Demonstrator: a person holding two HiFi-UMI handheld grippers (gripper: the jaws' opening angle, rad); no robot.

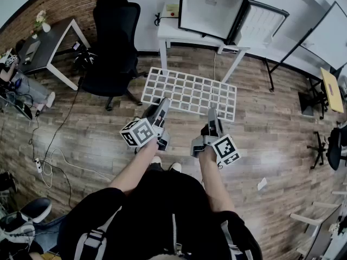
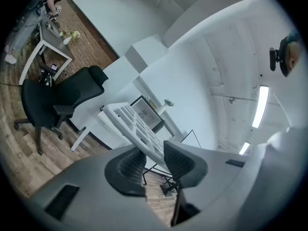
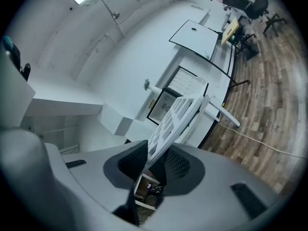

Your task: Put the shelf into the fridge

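Note:
The shelf [image 1: 190, 92] is a white grid panel held level above the wooden floor, in front of me. My left gripper [image 1: 162, 106] is shut on its near left edge and my right gripper [image 1: 212, 116] is shut on its near right edge. In the left gripper view the shelf [image 2: 137, 125] runs away from between the pads of the left gripper [image 2: 151, 154]. The right gripper view shows the shelf [image 3: 177, 117] edge-on, clamped in the right gripper [image 3: 156, 159]. The small fridge [image 1: 209, 8] stands on a white table [image 1: 176, 34] ahead, its door [image 1: 261, 20] swung open to the right.
A black office chair [image 1: 111, 42] stands left of the shelf, close to the table. A dark desk [image 1: 51, 42] is at the far left, with cables [image 1: 51, 156] on the floor. A whiteboard [image 1: 331, 37] and more chairs stand at the right.

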